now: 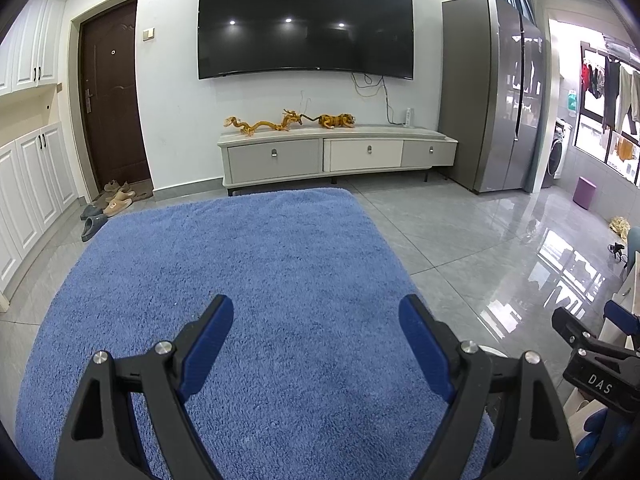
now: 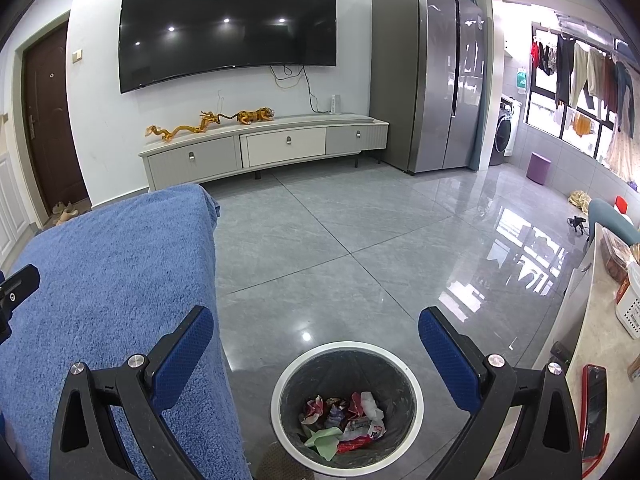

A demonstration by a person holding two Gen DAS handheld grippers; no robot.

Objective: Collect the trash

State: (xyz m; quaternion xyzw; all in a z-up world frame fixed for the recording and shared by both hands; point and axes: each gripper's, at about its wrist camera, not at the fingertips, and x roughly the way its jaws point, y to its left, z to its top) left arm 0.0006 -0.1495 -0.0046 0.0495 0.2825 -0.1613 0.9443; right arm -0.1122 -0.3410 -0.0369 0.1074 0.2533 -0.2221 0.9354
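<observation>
Both tools empty, left tool [image 1: 316, 316] and right tool [image 2: 316, 328] spread apart, trash [image 2: 344, 416] lay inside bin [image 2: 418, 400] below right tool, beside blue surface [image 1: 240, 248]; likely risk: tool knocking bin over.

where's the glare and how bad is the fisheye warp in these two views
Left wrist view: ceiling lights mirror as bright dots in the TV, window glare streaks the floor tiles, and the TV edges bow. Right wrist view: the same dots and floor sheen, the fridge leans, corners go black; the trash bin stays sharp.
</observation>
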